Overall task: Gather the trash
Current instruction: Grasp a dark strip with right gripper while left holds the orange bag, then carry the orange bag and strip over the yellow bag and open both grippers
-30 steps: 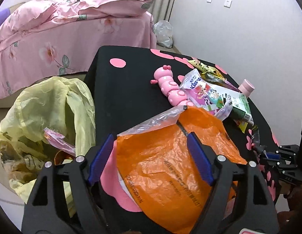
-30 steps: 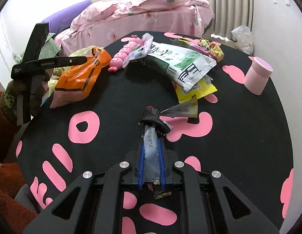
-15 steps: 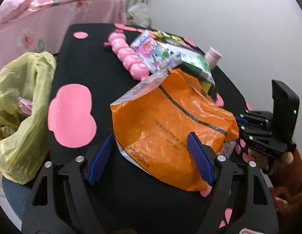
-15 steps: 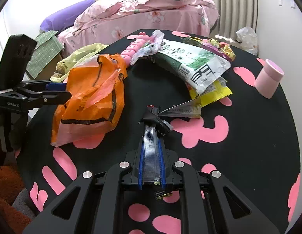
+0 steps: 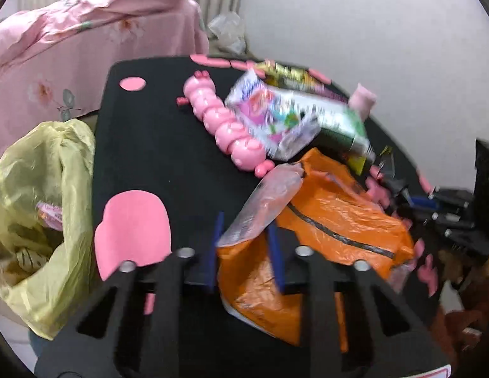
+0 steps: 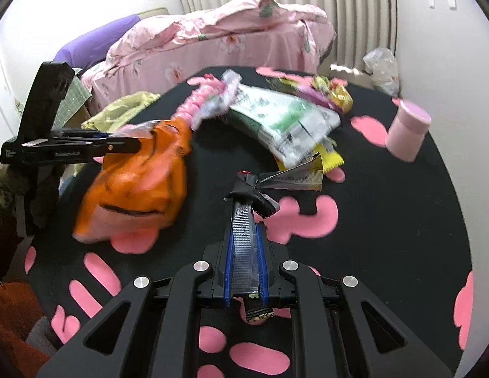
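Note:
An orange plastic bag [image 5: 339, 220] with a clear plastic top lies at the near left edge of the black table [image 6: 402, 220]. My left gripper [image 5: 245, 223] is closing on its bunched near end, and the blue pads pinch the film between them. In the right wrist view the left gripper [image 6: 137, 145] grips the orange bag [image 6: 143, 186] at its top. My right gripper [image 6: 244, 220] is shut on a silver foil wrapper [image 6: 242, 239] whose crumpled black end sticks out past the tips. A yellow trash bag [image 5: 49, 189] hangs open off the table's left side.
A pink caterpillar toy [image 5: 225, 123], a tissue pack [image 5: 269, 116], a green and white packet [image 6: 285, 119] and candy wrappers [image 6: 332, 94] lie across the far table. A pink cup [image 6: 406, 132] stands at the right. A pink bed [image 6: 212, 41] lies behind.
The left gripper's jaws have gone from wide around the orange bag to narrow on its bunched end, and the bag has crumpled up. The right gripper holds still with its wrapper.

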The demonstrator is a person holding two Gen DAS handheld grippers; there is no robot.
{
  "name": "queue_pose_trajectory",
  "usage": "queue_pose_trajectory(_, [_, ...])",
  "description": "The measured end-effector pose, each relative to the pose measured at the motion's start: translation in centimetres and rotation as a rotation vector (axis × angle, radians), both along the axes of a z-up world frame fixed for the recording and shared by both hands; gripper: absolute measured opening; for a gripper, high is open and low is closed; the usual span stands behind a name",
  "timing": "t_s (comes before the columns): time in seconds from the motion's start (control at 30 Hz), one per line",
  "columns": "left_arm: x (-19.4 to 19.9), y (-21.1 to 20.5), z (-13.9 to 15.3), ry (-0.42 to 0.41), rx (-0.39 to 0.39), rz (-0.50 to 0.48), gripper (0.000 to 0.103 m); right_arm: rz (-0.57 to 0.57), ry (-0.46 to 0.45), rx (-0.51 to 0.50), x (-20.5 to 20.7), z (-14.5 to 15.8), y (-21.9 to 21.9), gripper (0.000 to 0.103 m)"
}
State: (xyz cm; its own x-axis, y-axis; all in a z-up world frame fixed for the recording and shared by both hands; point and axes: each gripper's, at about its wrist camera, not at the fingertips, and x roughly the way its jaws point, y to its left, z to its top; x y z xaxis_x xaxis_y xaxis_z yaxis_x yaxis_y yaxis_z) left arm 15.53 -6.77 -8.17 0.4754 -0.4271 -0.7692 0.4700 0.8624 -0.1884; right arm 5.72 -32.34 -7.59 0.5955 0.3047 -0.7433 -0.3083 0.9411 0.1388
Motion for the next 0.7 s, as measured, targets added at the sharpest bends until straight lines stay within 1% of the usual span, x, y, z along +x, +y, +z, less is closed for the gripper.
queue_pose_trajectory(0.07, [-1.0, 0.7, 1.5, -0.043, -0.035, 0.031, 0.014, 0.012, -0.033, -0.008, 0.0, 1.1, 0.6, 0.013])
queue_pose_trajectory(0.13, [-2.1, 1.4, 3.5, -0.111, -0.045, 0.063, 0.013, 0.031, -0.078, -0.015, 0.2, 3.0, 1.4, 0.013])
queue_pose_trajectory(0.2, [-3.0, 2.0, 5.9, -0.18, -0.031, 0.102, 0.013, 0.049, -0.122, -0.013, 0.6, 4.8, 2.3, 0.013])
queue_pose_trajectory(0.23, [-3.4, 2.7, 7.5, -0.232, -0.015, 0.128, 0.013, 0.061, -0.146, -0.009, 0.8, 5.9, 2.9, 0.013])
queue_pose_trajectory(0.33, [-4.2, 4.3, 10.1, -0.323, 0.014, 0.188, 0.013, 0.099, -0.203, 0.008, 1.4, 8.4, 4.8, 0.013])
queue_pose_trajectory(0.43, [-4.4, 6.3, 11.4, -0.37, 0.025, 0.243, 0.013, 0.139, -0.246, -0.005, 1.8, 10.0, 7.1, 0.013])
queue_pose_trajectory(0.53, [-4.4, 8.8, 12.2, -0.404, 0.035, 0.314, 0.013, 0.187, -0.262, -0.025, 2.2, 10.8, 9.5, 0.013])
queue_pose_trajectory(0.63, [-4.3, 10.8, 12.4, -0.418, 0.039, 0.374, 0.013, 0.234, -0.276, -0.05, 2.9, 11.3, 11.9, 0.013])
queue_pose_trajectory(0.7, [-4.3, 12.1, 12.5, -0.421, 0.041, 0.414, 0.013, 0.261, -0.285, -0.051, 3.5, 11.7, 13.4, 0.013])
